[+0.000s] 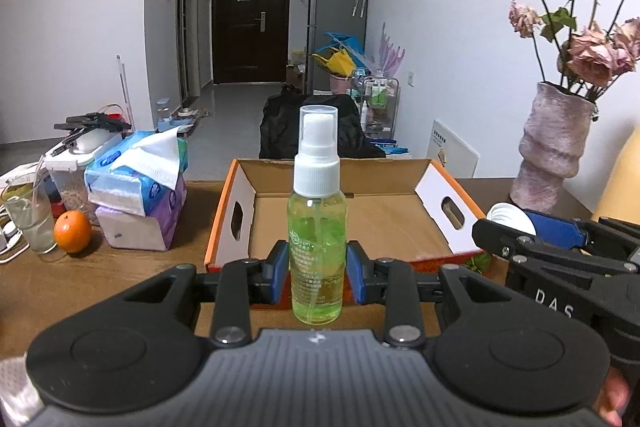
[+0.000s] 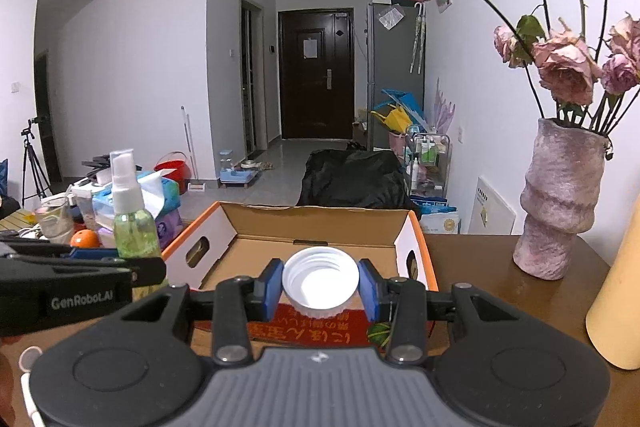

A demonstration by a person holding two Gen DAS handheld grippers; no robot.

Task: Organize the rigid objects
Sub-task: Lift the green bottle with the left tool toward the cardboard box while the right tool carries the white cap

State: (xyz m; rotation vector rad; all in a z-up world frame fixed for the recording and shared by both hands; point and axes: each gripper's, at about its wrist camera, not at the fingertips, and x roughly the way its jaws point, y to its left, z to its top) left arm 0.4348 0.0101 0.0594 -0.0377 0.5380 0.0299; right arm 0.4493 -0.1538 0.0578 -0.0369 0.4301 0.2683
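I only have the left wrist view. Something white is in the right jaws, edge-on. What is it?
Observer: A white screw cap, open side facing the camera, clamped between the right gripper's blue pads.
Operator: Anything left of the tissue packs I can't see?
Observer: A camera tripod stands on the floor by the far left wall.
Operator: Anything on the table at far right?
Observer: A pale yellow cylinder stands right of the vase.

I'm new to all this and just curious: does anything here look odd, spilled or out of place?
Nothing is spilled or broken. The roses in the vase are wilted and drooping, and the white cap in the right tongs has no container with it.
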